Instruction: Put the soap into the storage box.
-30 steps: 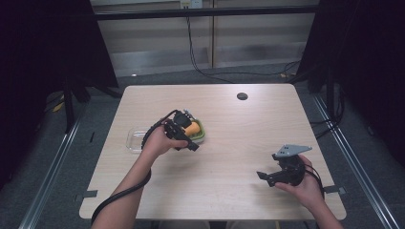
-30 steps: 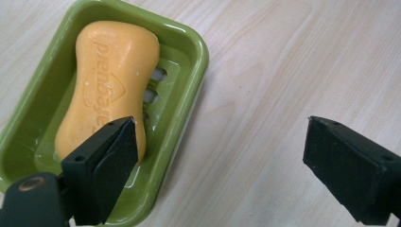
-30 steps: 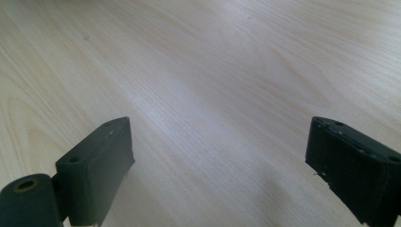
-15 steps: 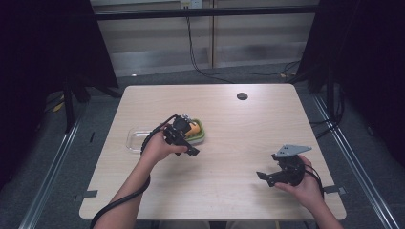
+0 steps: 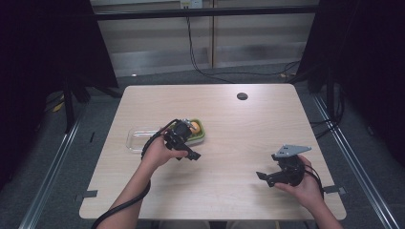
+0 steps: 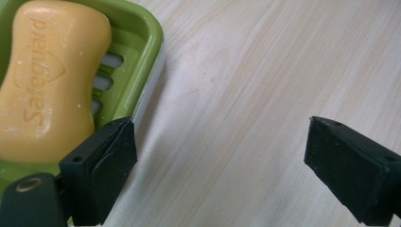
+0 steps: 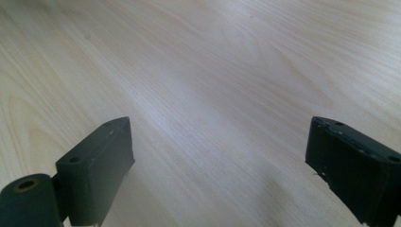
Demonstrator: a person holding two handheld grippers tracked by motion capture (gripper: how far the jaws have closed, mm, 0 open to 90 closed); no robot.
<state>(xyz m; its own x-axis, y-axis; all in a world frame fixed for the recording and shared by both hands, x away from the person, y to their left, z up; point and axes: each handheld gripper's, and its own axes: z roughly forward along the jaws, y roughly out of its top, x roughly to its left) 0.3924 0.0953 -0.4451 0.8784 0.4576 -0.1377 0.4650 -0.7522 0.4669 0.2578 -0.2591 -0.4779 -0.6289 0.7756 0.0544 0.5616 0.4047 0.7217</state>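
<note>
An orange bar of soap (image 6: 49, 85) lies in a green soap dish (image 6: 146, 42) at the table's middle left; the high view shows the soap (image 5: 195, 127) and the dish (image 5: 201, 134) partly behind my left hand. My left gripper (image 5: 187, 153) hovers just in front of the dish, open and empty, with one jaw beside the dish's rim (image 6: 222, 165). My right gripper (image 5: 265, 179) is held low over bare wood near the front right, open and empty (image 7: 220, 170).
A clear plastic lid or tray (image 5: 136, 138) lies left of the soap dish. A dark round hole (image 5: 242, 96) sits near the table's far edge. Cables trail from both grippers toward the front edge.
My left gripper has pulled back from over the soap dish toward the person, and now sits in front of it. The right gripper has stayed in place.
</note>
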